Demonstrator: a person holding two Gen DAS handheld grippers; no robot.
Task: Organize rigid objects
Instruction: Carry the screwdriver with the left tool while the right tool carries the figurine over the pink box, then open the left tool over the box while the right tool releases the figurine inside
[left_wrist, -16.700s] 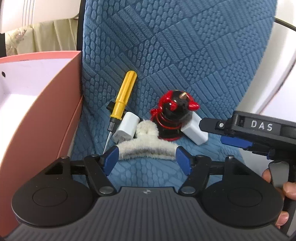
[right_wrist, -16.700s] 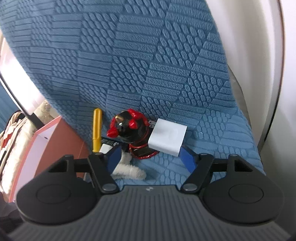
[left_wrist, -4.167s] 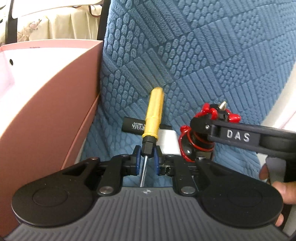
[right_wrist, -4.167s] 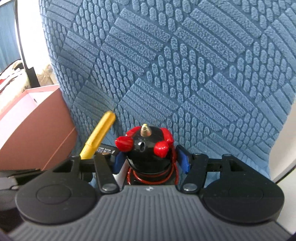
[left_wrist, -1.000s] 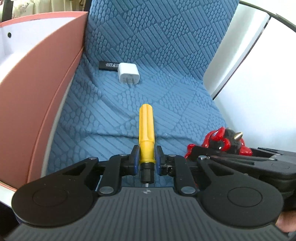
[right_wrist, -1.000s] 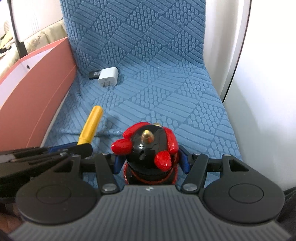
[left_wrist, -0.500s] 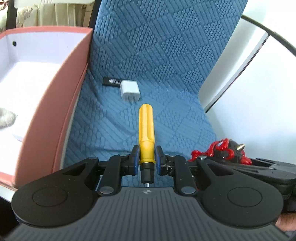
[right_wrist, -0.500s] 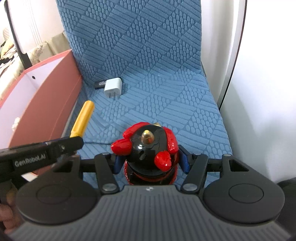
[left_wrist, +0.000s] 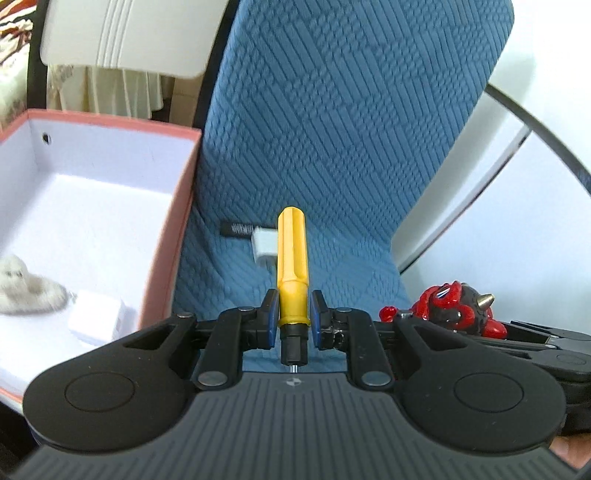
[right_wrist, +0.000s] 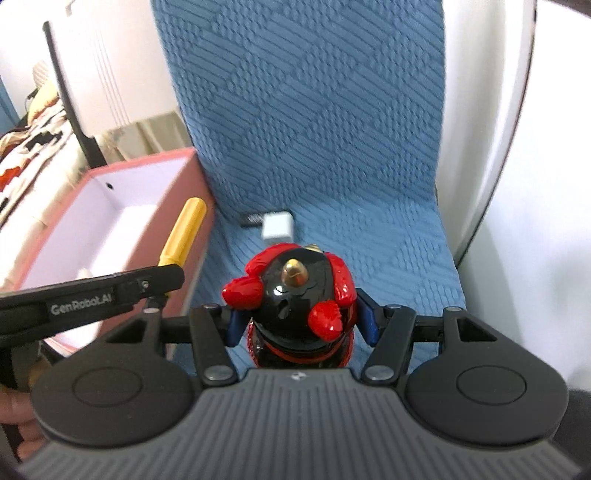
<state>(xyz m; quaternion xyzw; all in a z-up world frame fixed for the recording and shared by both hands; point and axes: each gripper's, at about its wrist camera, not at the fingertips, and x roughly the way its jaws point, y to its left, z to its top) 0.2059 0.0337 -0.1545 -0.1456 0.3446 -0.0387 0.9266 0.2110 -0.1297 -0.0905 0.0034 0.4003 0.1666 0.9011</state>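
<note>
My left gripper is shut on a yellow-handled screwdriver, handle pointing forward, held above the front of the blue chair seat. The screwdriver also shows in the right wrist view. My right gripper is shut on a black and red figurine, held above the seat; the figurine also shows in the left wrist view. A pink box with a white inside stands left of the chair.
A white charger and a black flat object lie at the back of the seat. Inside the box lie a white furry clip and a white charger. A white wall is on the right.
Both grippers have lifted and pulled back with their objects. The pink box's inside has come further into view on the left.
</note>
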